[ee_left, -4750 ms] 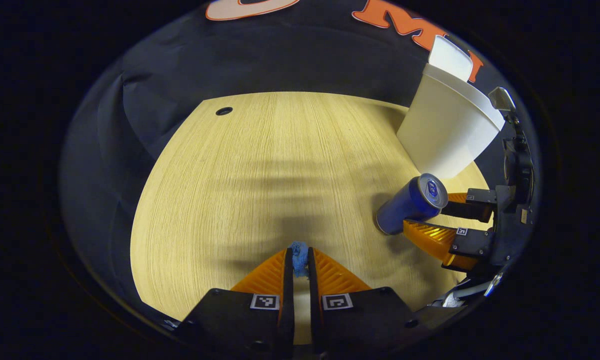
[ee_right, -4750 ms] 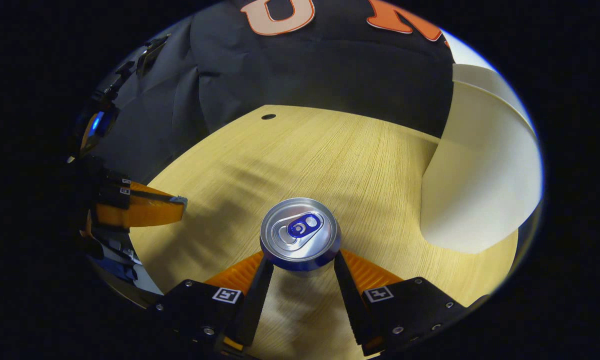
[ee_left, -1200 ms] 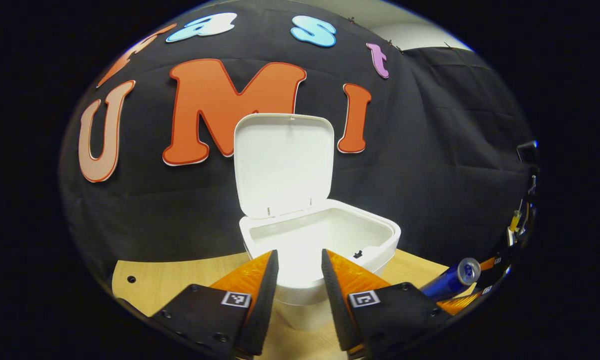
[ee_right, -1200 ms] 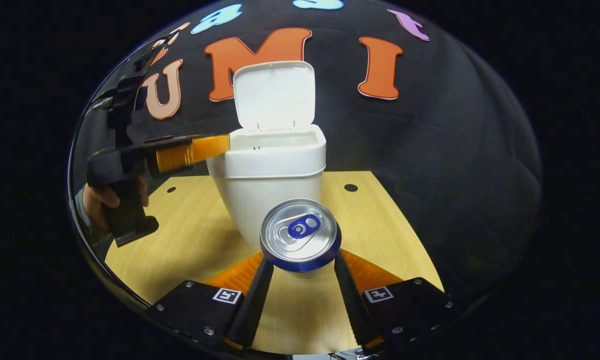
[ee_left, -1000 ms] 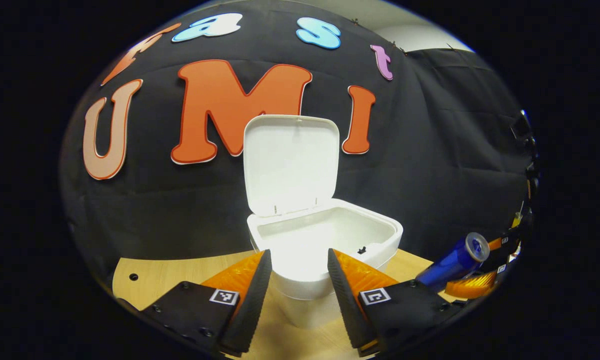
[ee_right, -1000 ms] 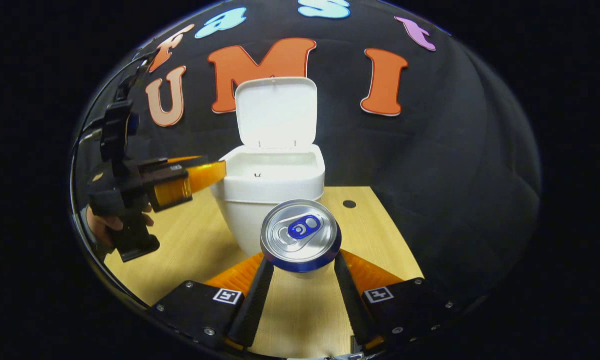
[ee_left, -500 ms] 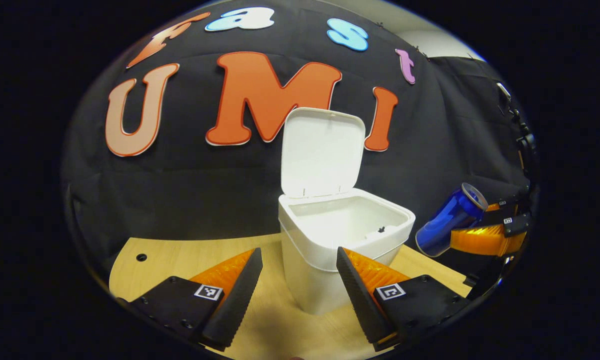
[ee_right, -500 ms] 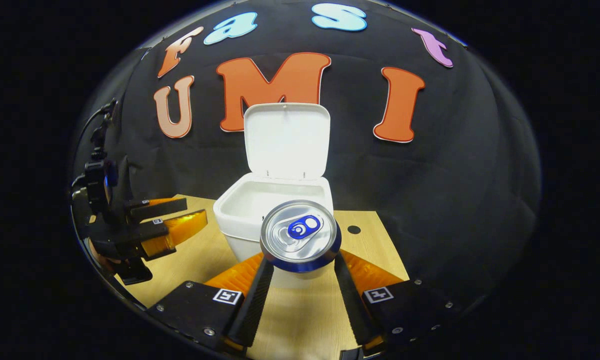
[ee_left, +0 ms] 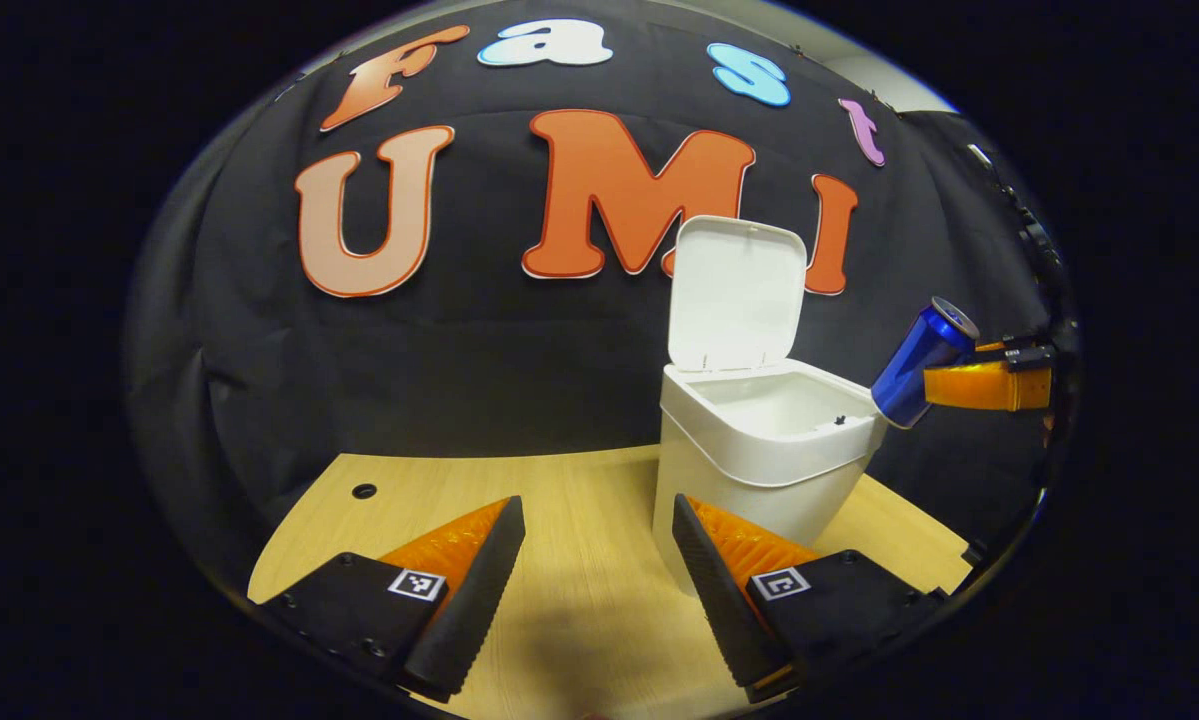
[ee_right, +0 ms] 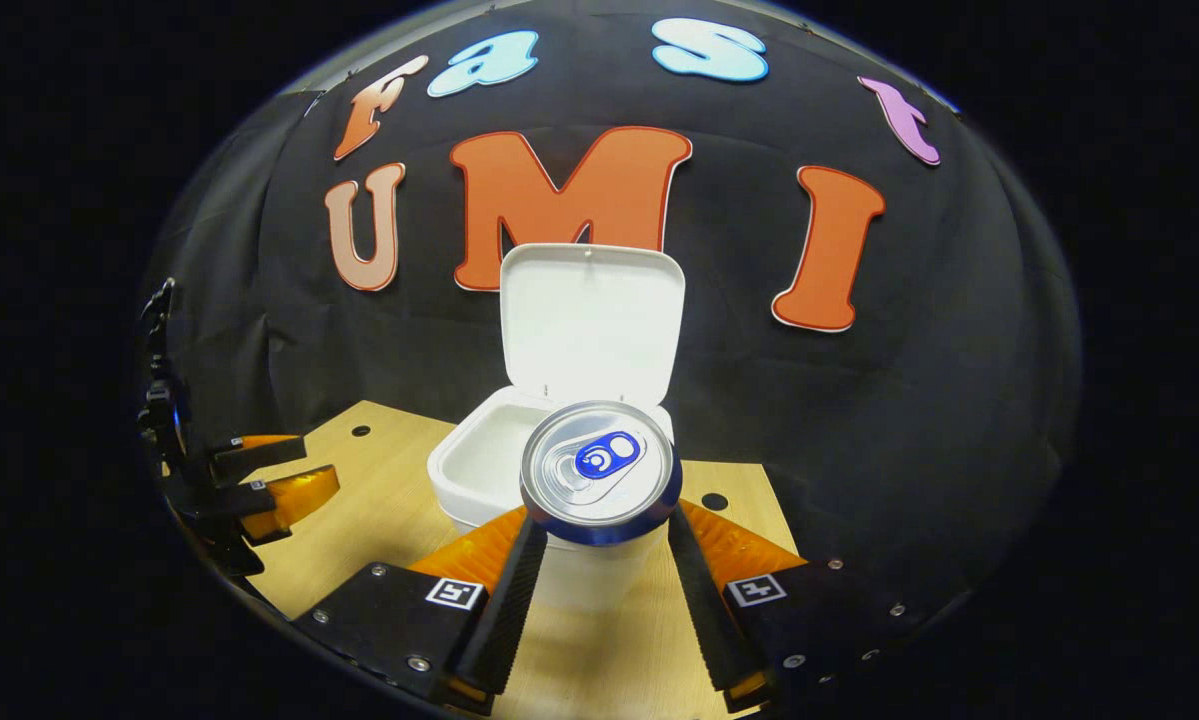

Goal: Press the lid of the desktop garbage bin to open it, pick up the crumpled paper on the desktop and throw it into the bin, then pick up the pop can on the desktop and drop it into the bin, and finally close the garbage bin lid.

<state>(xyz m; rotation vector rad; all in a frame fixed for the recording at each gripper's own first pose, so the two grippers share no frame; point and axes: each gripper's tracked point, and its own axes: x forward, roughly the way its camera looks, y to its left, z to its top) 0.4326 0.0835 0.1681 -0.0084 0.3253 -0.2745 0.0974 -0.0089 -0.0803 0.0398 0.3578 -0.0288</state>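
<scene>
The white desktop bin stands on the wooden table with its lid tipped up and its inside showing. In the left gripper view the blue pop can hangs tilted just right of the bin's rim, with my right gripper shut on it. In the right gripper view the can's silver top sits between the fingers of my right gripper, in front of the bin and its raised lid. My left gripper is open and holds nothing, left of the bin; it is also at the far left.
The wooden table runs left of the bin and has a small round hole near its back edge. Another hole lies right of the bin. The black cloth wall stands close behind the bin.
The blue paper that my left gripper pinched 4.8 s ago is gone; that gripper has opened and drawn back left of the bin. My right gripper has raised the can to the rim.
</scene>
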